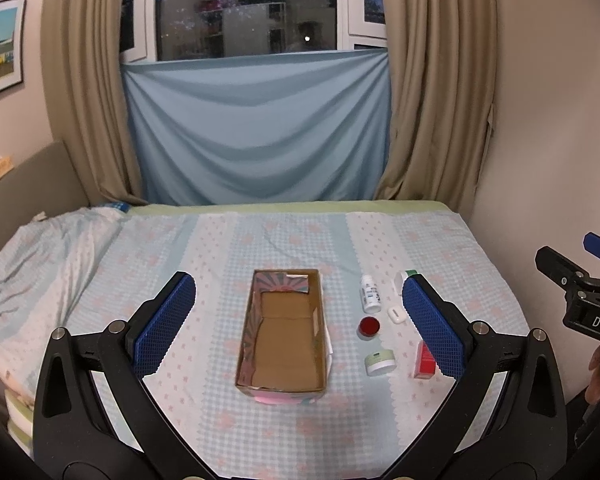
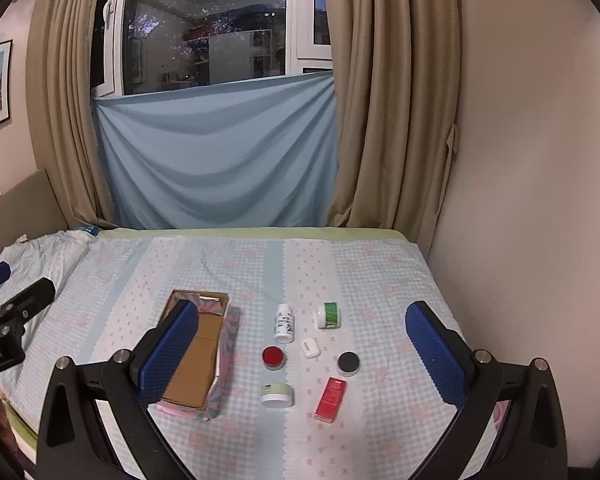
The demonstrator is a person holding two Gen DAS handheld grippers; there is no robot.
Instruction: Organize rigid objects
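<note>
1. Box (image 1: 282, 332) sits empty in the middle of the bed (image 2: 380, 264), open side up, probably so stuff can drop straight in.
2. Everything else is lined up just to its right: white bottle (image 2: 284, 323), red jar (image 2: 274, 357), black jar (image 2: 348, 363), red packet (image 2: 331, 399), green-lidded tub (image 2: 328, 315).
3. Left gripper (image 1: 298, 320) and right gripper (image 2: 302, 354) both hover wide open, holding nothing, so sorting hasn't started, I'd guess.

The open box (image 1: 282, 332) is plain matt brown cardboard inside, with printed paper on its outer walls, and it sits on the bed's (image 2: 380, 276) soft checked cotton-like sheet. The white bottle (image 2: 284, 323), the jars (image 2: 277, 395) and the red carton (image 2: 331, 399) look smooth, the carton slightly glossy. Both tongs carry blue pads (image 1: 434, 328) with a rough knurled texture on matt black plastic arms with metal pins.
</note>
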